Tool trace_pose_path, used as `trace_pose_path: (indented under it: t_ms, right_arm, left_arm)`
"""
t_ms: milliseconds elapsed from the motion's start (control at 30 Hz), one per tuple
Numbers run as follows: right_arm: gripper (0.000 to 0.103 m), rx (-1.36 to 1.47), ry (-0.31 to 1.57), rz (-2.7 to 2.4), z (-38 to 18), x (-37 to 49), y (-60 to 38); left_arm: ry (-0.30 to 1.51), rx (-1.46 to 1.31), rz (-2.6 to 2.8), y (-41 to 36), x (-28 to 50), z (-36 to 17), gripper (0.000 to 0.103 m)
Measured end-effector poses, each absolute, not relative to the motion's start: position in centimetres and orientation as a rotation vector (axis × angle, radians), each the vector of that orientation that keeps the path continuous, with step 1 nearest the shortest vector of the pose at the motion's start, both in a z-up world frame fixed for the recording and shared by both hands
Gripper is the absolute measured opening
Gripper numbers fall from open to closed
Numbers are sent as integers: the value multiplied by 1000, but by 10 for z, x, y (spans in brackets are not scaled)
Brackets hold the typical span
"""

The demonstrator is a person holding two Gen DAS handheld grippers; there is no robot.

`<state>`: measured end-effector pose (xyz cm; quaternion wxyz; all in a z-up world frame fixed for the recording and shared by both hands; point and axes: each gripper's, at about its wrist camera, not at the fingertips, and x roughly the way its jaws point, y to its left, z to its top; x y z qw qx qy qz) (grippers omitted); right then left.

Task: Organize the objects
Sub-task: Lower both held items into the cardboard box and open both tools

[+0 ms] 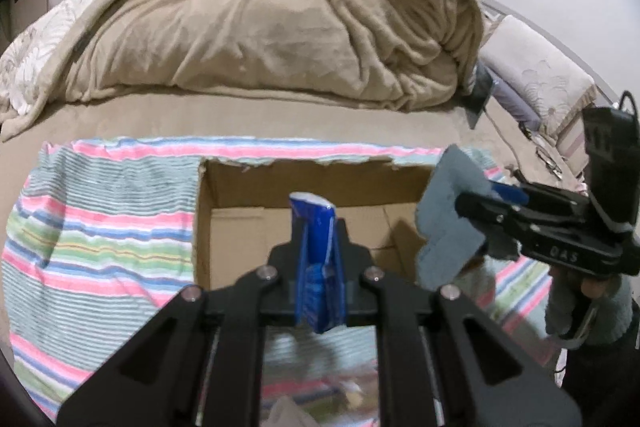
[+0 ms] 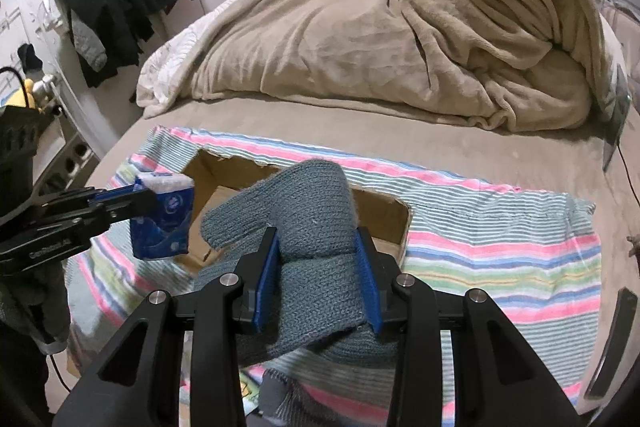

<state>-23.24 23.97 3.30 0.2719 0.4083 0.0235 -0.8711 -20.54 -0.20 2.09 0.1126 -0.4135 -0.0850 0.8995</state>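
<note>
While two tongs hold one item each, one cardboard box waits.

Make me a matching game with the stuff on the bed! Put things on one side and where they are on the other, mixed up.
Things:
1. tissue pack
2. knit cloth
3. box
4. blanket

Places:
A. piled at the far side of the bed
B. held in the right gripper
C. sitting open on the striped towel
D. held in the left gripper

Pairs: 1-D, 2-B, 3-C, 4-A
</note>
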Motion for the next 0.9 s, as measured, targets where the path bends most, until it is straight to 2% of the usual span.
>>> trace_pose_path:
  t_ms: [300,467,500,567,633,700,733,767,900]
  right_arm:
    - [39,1198,99,-2346,0,-253,221]
    - [41,1229,104,-2361,-11,-253,218]
    - [44,1229,105,-2364,-11,-252,219]
    - [58,1213,99,-2367,-8,-249,221]
    - [78,1188,103,-2384,-3,-245,221]
    - [83,1158,97,-2395,4,-239,224]
    - [84,1146,92,-2399,7,-236,225]
    - [84,1131,89,-2403,11,-232,226]
    - [92,1081,99,-2441,25,-217,234]
  left_arm:
    - [-217,-1352,2625,-1,-231,-17,16]
    - [-180,-1376,2647,4,-231,-16,27]
    - [-179,-1382,2647,4,-230,-15,28]
    - [-169,-1394,2652,6,-227,-14,33]
    - [-169,-1397,2655,7,-222,-11,39]
    - [-168,-1389,2671,7,-217,-6,53]
    - [-167,-1372,2685,7,-212,-3,67]
    - [-168,-1355,2701,6,-207,2,77]
    - [-176,-1310,2736,4,-193,17,80]
